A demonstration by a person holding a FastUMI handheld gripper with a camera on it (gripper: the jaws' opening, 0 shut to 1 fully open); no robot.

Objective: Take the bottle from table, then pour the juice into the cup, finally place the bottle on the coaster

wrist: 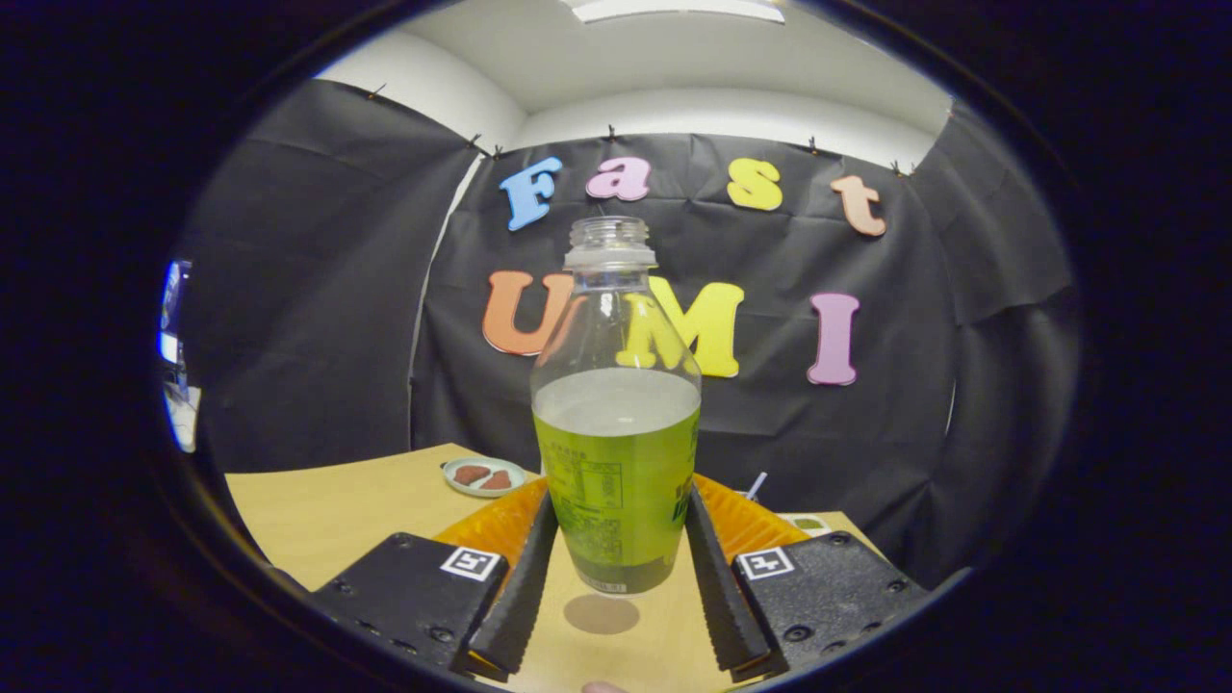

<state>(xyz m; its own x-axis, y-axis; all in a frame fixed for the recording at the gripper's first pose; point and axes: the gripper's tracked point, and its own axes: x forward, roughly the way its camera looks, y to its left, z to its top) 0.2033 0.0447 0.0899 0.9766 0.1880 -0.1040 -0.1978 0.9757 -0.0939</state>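
Gripper view: your gripper (616,577) has both fingers (525,577) pressed against the sides of the bottle (616,414), one at the bottle's 9 o'clock side and the other at its 3 o'clock side, so the jaws are clamped on it. The bottle stands upright between them, uncapped, its open threaded neck at 12 o'clock. Green juice (616,481) fills roughly the lower half, and a green label wraps that part; the upper half is clear. The base of the bottle hangs above the wooden table (327,510), and a round dark shadow (602,613) lies on the tabletop just under it, at the bottle's 6 o'clock, so you have it lifted clear of the surface.

Behind the bottle, on both sides of it, you can see an orange ridged thing (741,520); what it is cannot be told from here. At the bottle's 9 o'clock, farther back on the table, sits a small pale dish (483,475) with two reddish-brown pieces in it. At 3 o'clock, beyond the orange thing, a thin pale stick (757,484) pokes up, and a small pale item (807,524) lies at the table's edge; too small to make out.
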